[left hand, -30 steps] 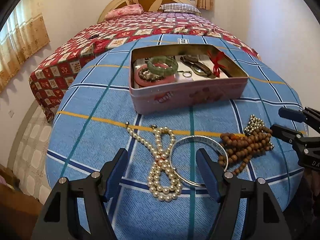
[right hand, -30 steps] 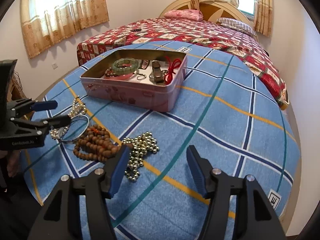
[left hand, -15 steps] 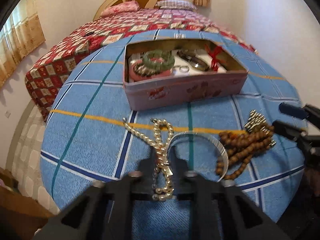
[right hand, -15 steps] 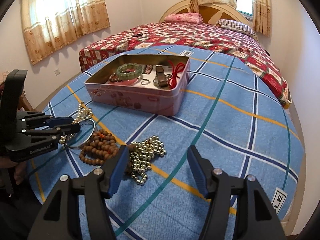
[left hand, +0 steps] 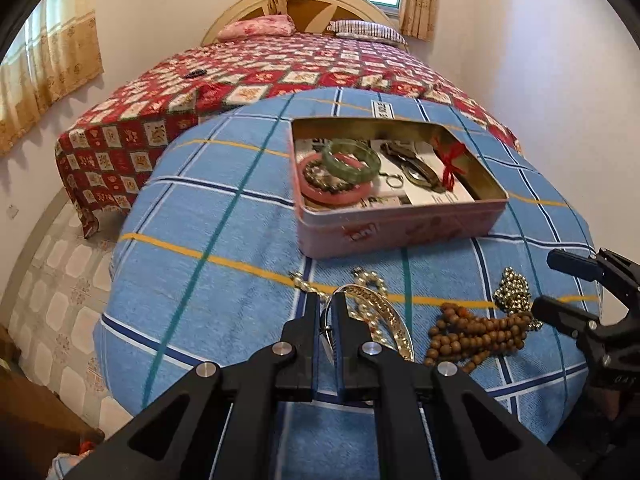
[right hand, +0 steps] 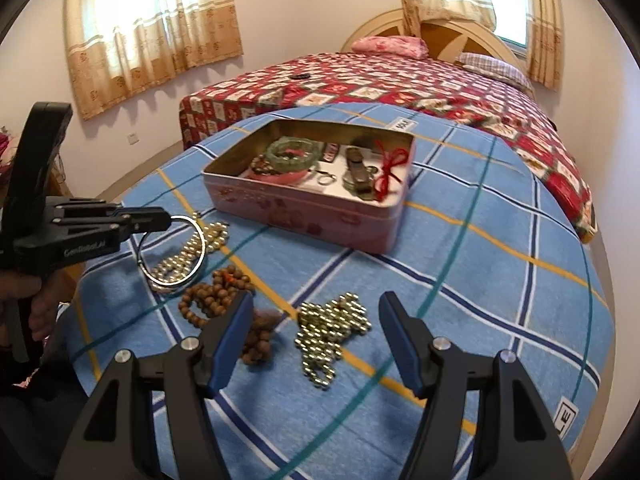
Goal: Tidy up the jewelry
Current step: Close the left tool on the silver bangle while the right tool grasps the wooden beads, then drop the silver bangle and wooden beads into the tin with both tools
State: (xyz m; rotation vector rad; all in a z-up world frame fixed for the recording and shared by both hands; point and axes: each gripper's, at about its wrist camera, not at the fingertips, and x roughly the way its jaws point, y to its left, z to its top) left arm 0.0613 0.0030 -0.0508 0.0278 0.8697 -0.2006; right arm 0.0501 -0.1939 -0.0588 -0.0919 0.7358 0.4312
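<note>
My left gripper [left hand: 326,312] is shut on the rim of the silver bangle [left hand: 390,312], which tilts up off the blue cloth. The right wrist view shows the bangle [right hand: 202,254] hanging from the left gripper [right hand: 166,218] over the pearl necklace [right hand: 188,256]. My right gripper [right hand: 315,300] hovers with its jaws opening and nothing pressed between them. The gold bead chain [right hand: 328,324] lies on the cloth below them. Wooden beads [right hand: 212,296] lie by its left finger. The pink tin [right hand: 304,216] holds a green bangle [left hand: 352,160], a watch and a red cord.
The round table's blue checked cloth [left hand: 224,280] drops off close behind both grippers. A bed with a red patterned quilt [left hand: 280,72] stands just beyond the table. The right gripper [left hand: 560,288] shows at the left view's right edge, near the gold chain [left hand: 512,292].
My left gripper went from wide open to shut on the bangle's rim and raised that side off the cloth. The right gripper's jaws spread a little wider.
</note>
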